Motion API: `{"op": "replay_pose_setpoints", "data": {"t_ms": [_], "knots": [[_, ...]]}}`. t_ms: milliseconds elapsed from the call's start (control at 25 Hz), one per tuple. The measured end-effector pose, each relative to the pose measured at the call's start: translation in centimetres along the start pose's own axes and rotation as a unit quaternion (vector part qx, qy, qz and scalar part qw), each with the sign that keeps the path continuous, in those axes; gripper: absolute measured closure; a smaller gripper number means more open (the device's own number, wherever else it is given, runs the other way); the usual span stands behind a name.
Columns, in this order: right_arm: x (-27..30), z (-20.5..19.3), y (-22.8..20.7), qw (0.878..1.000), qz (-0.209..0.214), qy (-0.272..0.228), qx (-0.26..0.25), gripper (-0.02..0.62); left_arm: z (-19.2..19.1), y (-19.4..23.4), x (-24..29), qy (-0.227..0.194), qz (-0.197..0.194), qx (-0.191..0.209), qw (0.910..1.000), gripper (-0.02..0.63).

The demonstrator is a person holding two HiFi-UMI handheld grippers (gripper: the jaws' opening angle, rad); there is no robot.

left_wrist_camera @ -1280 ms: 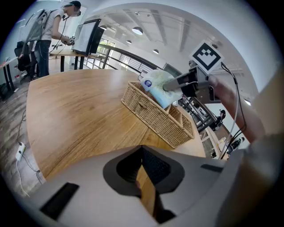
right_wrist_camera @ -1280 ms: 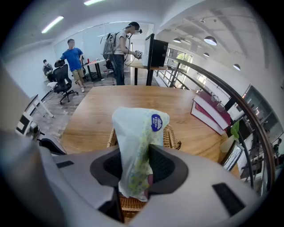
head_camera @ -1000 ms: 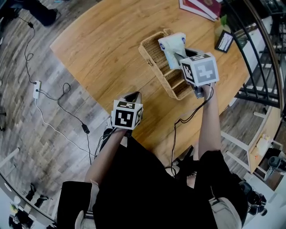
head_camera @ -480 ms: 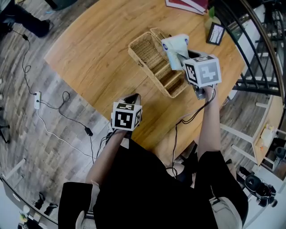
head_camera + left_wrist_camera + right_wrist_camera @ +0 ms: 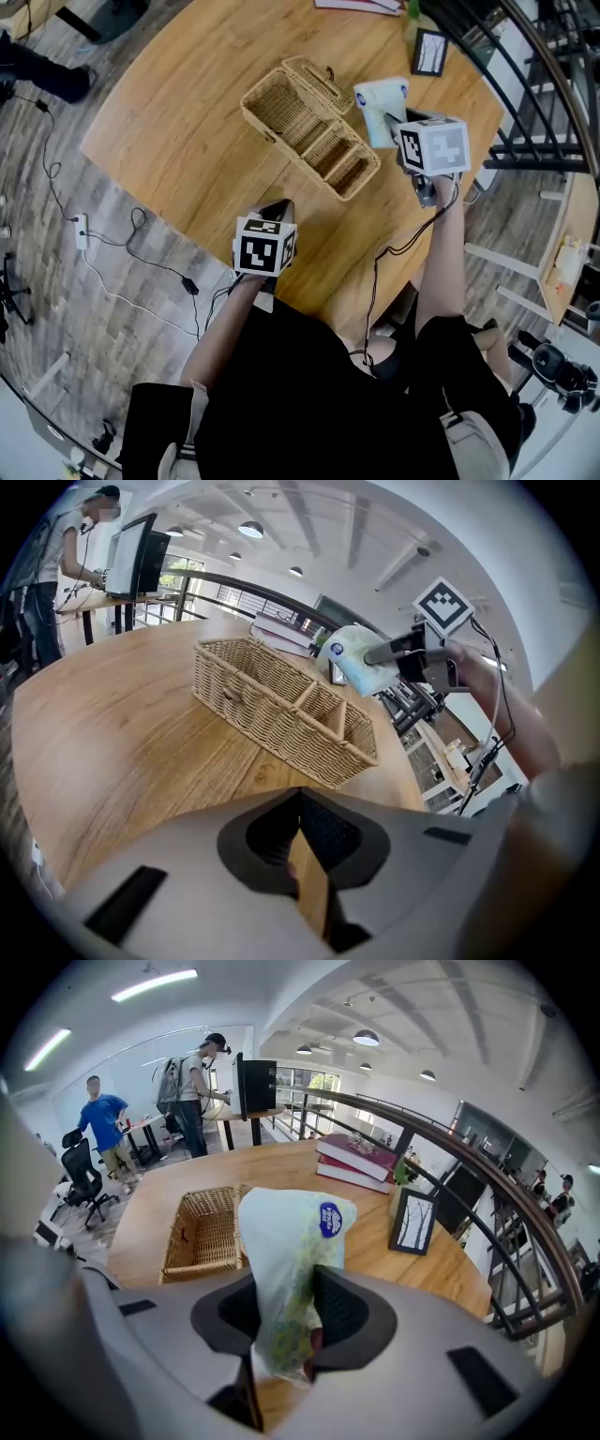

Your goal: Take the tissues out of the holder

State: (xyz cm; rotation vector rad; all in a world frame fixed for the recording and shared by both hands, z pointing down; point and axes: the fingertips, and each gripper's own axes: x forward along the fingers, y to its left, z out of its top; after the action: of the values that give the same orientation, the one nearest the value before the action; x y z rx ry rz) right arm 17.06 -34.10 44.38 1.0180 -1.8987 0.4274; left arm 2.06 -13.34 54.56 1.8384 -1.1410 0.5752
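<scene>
A wicker holder [image 5: 309, 127] with several compartments stands on the round wooden table [image 5: 187, 112]; no tissues show in it. A pale green tissue pack [image 5: 380, 105] with a blue label hangs in the air just right of the holder, and my right gripper [image 5: 392, 120] is shut on it. The right gripper view has the pack [image 5: 291, 1241] pinched between the jaws of that gripper [image 5: 286, 1321], with the holder [image 5: 202, 1232] behind and to the left. Over the near table edge, my left gripper [image 5: 277, 204] is shut on nothing. From the left gripper [image 5: 300, 801], the holder [image 5: 281, 705] and pack [image 5: 354, 663] lie ahead.
A small picture frame [image 5: 429, 52] and a stack of books [image 5: 356, 1159] sit at the table's far side. A black railing [image 5: 534, 84] runs close along the right. Cables [image 5: 112, 272] lie on the floor to the left. People stand at desks [image 5: 202, 1082] in the background.
My right gripper has carried the tissue pack from above the holder to its right side. The left gripper has hardly shifted at the near table edge.
</scene>
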Motion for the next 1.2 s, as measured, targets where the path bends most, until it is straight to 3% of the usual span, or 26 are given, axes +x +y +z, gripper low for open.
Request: {"op": "replay_pose_setpoints", "data": {"t_ms": [400, 1200], "knots": [[0.1, -6.1, -4.6, 0.997, -0.019, 0.023, 0.066, 0.459, -0.4, -2.0, 1.2, 0.017, -0.005, 0.023, 0.9996, 0.594], [3.9, -14.9, -7.9, 0.986, -0.016, 0.073, 0.148, 0.46, -1.2, -3.7, 3.1, 0.044, -0.008, 0.039, 0.9982, 0.594]]}}
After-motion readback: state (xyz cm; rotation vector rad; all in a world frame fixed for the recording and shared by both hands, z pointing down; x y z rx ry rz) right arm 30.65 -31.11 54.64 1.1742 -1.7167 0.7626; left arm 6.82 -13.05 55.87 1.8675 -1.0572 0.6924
